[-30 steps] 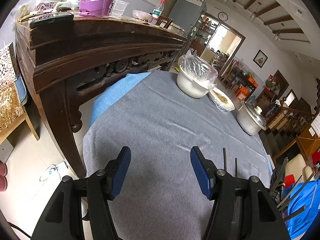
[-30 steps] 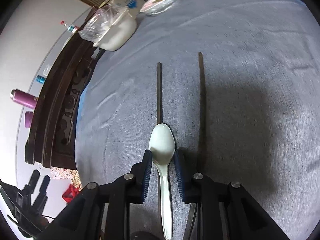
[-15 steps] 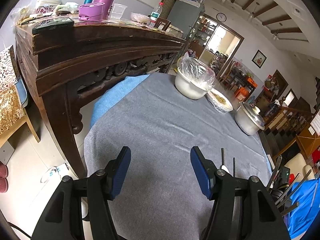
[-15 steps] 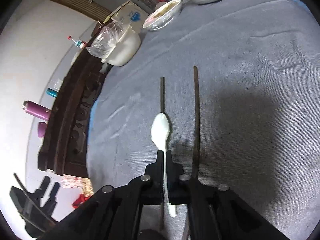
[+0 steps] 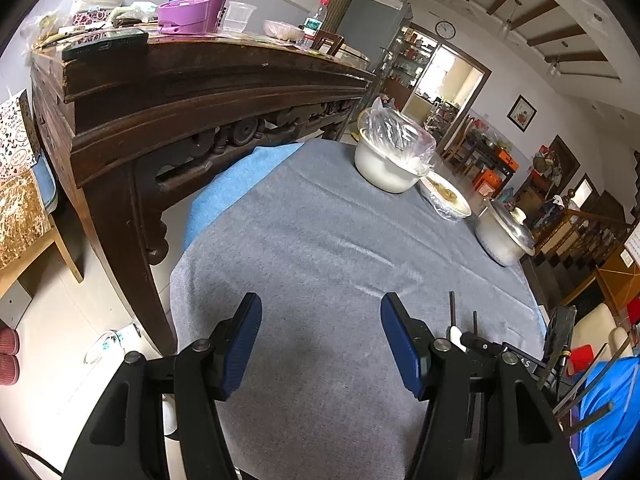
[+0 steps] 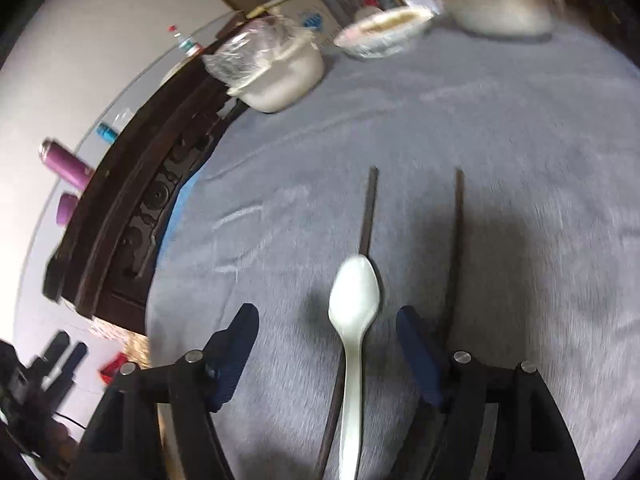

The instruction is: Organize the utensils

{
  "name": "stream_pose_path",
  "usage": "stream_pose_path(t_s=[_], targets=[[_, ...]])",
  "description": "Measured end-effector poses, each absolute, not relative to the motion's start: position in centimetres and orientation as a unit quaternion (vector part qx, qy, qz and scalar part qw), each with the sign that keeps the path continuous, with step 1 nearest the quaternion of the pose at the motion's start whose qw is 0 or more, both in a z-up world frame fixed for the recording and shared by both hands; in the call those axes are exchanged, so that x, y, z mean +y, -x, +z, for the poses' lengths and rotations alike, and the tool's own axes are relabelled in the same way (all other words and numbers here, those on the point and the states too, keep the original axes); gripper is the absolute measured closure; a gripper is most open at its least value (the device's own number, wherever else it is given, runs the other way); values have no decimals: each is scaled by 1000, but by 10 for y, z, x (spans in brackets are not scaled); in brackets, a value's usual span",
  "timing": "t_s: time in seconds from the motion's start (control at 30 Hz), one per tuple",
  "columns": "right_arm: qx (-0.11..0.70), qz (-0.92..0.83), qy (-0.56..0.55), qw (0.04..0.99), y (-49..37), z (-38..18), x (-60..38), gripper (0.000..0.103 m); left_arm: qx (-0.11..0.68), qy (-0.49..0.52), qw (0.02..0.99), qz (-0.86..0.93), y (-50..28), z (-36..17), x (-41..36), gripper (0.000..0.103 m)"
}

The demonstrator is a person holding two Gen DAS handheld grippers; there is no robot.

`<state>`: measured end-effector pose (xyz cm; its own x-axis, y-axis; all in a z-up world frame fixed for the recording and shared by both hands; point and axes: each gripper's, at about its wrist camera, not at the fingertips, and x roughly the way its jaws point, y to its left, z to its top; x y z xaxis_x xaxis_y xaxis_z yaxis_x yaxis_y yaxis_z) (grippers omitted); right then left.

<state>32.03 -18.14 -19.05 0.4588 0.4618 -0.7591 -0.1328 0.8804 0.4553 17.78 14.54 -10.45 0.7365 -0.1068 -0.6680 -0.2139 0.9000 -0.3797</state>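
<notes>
A white spoon (image 6: 354, 304) lies on the grey tablecloth (image 6: 500, 128), its handle running over a dark chopstick (image 6: 368, 208). A second dark chopstick (image 6: 458, 220) lies to its right. My right gripper (image 6: 326, 340) is opening; the spoon sits between its blue pads without touching either one. In the left wrist view my left gripper (image 5: 320, 336) hangs open over bare cloth with nothing between its fingers. The chopstick tips (image 5: 452, 308) and a bit of the spoon (image 5: 455, 334) show past its right finger, beside the right gripper's body.
A white bowl with a plastic bag (image 5: 390, 160), a wrapped dish of food (image 5: 446, 198) and a lidded pot (image 5: 504, 236) stand along the table's far side. A dark carved wooden sideboard (image 5: 200, 92) with bottles rises at the left. The cloth's left edge drops to the floor.
My right gripper's jaws, shut on the spoon's handle half a second ago, have spread wide and the spoon lies free on the cloth. The left gripper has stayed put.
</notes>
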Motion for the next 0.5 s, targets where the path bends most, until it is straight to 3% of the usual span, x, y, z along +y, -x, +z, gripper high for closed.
stream_pose_path(t_s=[0.13,0.17,0.33,0.5], targets=[[489,164,-96,852,-325,-195,-169,68,369,226,901,30,-180,-109,147,40],[488,160,-76,855,-326,-195,-168,71,371,229,899,29,-181,-111,148,40],[485,161,-78,856,-324,-195,-174,72,371,231,899,27,-181,-110,146,40],[455,166,-158,861,-310,-181,-203,72,363,228,903,24,-176,-102,146,40]])
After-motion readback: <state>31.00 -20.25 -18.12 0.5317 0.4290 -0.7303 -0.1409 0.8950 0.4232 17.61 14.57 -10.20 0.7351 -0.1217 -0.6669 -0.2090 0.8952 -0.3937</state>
